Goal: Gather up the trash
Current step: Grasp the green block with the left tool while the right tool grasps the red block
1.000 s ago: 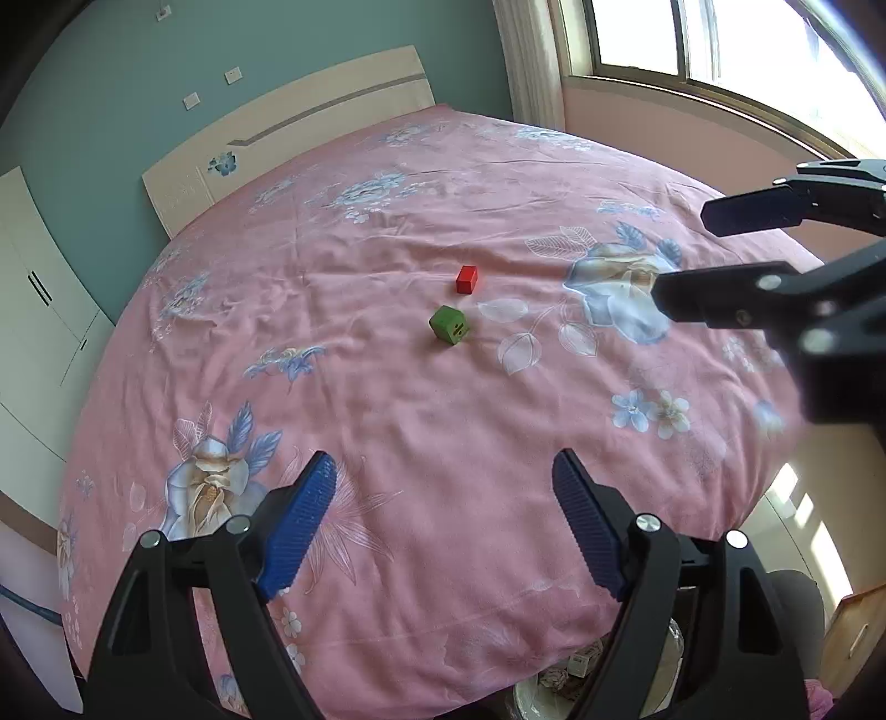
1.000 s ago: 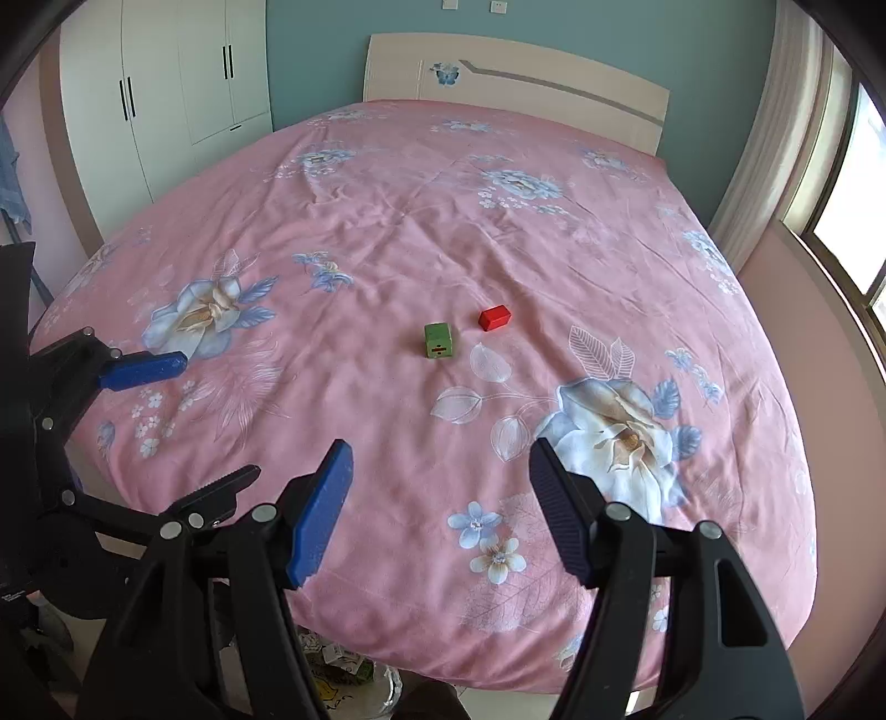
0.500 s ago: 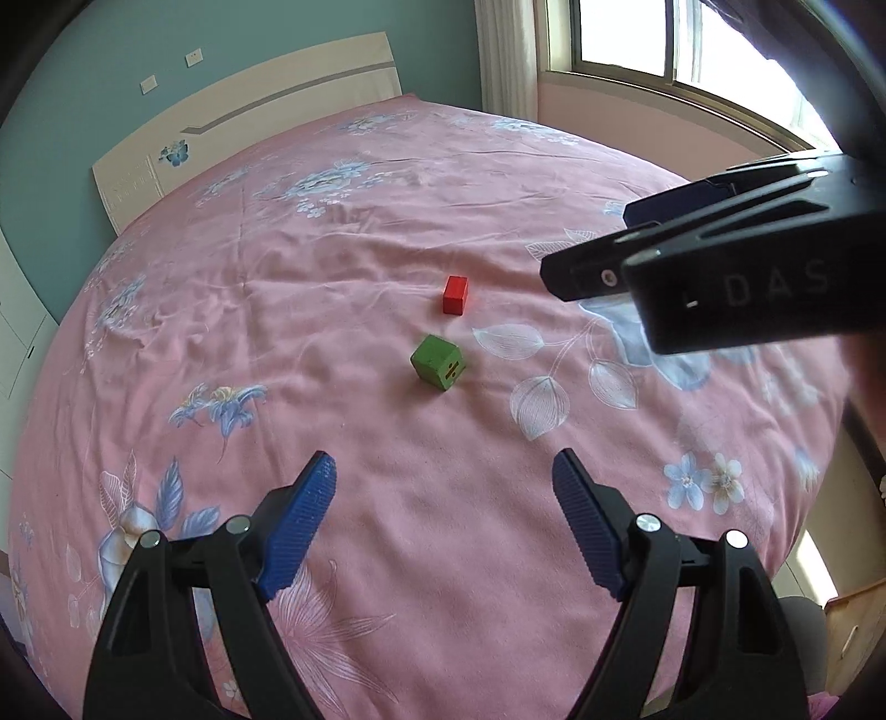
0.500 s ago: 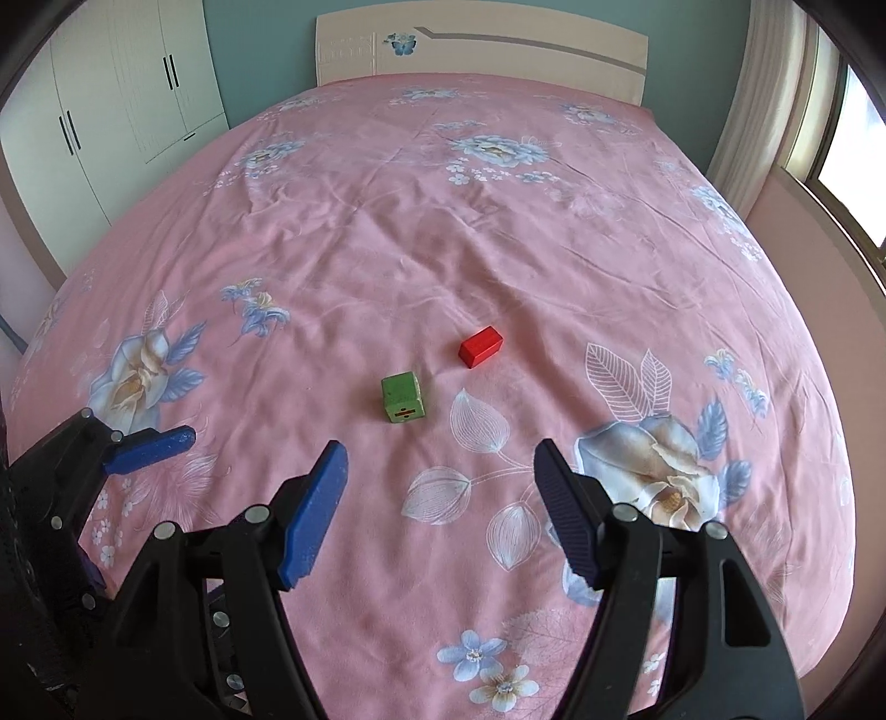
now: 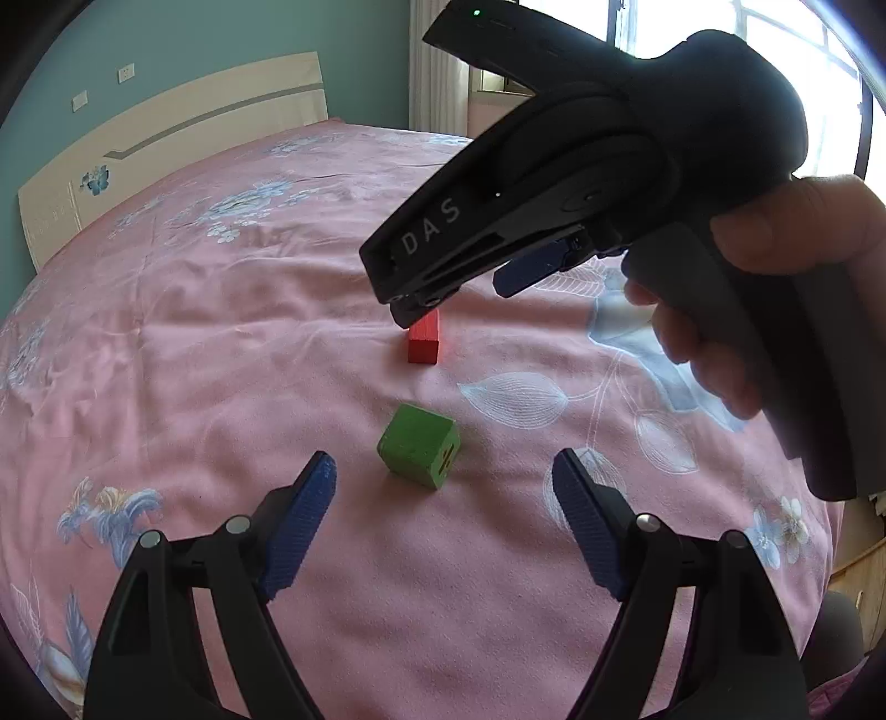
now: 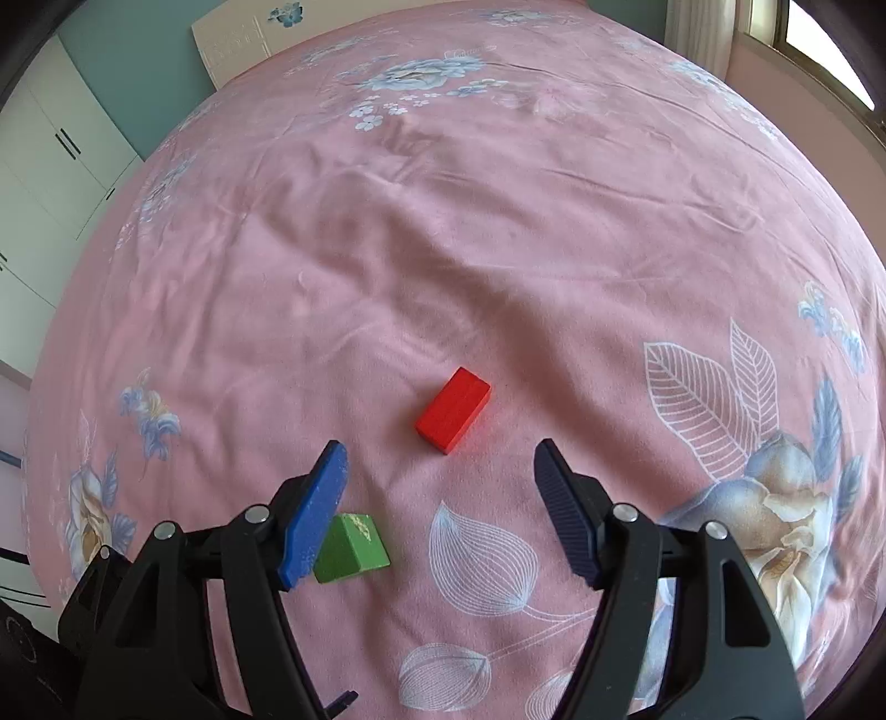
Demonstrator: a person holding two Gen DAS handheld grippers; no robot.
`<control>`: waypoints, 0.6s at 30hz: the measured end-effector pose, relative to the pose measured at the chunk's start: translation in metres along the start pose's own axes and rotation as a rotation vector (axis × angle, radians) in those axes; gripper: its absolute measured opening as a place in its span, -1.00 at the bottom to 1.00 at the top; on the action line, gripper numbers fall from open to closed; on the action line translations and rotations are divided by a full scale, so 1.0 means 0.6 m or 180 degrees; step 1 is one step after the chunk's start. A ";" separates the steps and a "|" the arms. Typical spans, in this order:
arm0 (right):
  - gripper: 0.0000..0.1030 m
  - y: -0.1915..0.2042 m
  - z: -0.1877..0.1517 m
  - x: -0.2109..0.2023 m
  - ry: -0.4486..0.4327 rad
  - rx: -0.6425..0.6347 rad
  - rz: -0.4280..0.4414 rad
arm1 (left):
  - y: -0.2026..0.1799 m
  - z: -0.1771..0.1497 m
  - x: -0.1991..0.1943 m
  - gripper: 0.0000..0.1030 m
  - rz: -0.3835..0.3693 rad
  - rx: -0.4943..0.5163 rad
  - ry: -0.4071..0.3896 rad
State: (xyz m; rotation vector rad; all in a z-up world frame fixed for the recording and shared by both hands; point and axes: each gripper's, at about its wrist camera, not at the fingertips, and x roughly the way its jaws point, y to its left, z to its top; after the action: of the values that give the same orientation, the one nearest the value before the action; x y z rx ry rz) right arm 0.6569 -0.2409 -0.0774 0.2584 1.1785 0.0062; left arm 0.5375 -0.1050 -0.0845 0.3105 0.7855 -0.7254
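Here, nearest my left gripper (image 5: 443, 471), its blue pads spread wide and holding nothing, sits the green block (image 5: 419, 453) — a small cube with a dark mark on one side, resting tilted on the pink flowered bedspread (image 5: 194, 343) just ahead of the fingertips. Beyond it lies the red block (image 5: 423, 343), longer than it is wide, plain and bright. My right gripper (image 6: 440, 462) hangs over that red block (image 6: 453, 409), its jaws also apart with nothing between them, my hand (image 5: 775, 288) wrapped round its grip. Farther off — the pale headboard (image 5: 166, 144) and a bright window (image 5: 747, 27).
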 end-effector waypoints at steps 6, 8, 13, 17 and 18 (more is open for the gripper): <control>0.36 -0.013 0.025 0.081 0.0303 0.0309 0.0122 | 0.017 0.011 0.049 0.66 -0.0231 -0.0004 -0.0020; 0.36 -0.017 0.025 0.096 0.0333 0.0349 0.0125 | 0.013 0.013 0.064 0.65 -0.0217 0.0010 0.0002; -0.12 -0.004 0.022 0.100 0.0248 0.0101 -0.0016 | 0.005 0.004 0.099 -0.16 -0.0099 -0.0024 0.0279; -0.57 0.000 0.019 0.100 0.0272 -0.0039 0.0012 | 0.012 0.005 0.095 -0.25 -0.0145 -0.0255 0.0293; -0.59 -0.001 0.016 0.098 0.0264 -0.0065 0.0029 | 0.013 0.006 0.094 -0.25 -0.0140 -0.0313 0.0308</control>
State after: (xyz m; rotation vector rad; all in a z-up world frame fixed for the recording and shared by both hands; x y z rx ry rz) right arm 0.6884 -0.2349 -0.1278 0.2473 1.2590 0.0371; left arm 0.5720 -0.1282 -0.1236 0.2414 0.9193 -0.7143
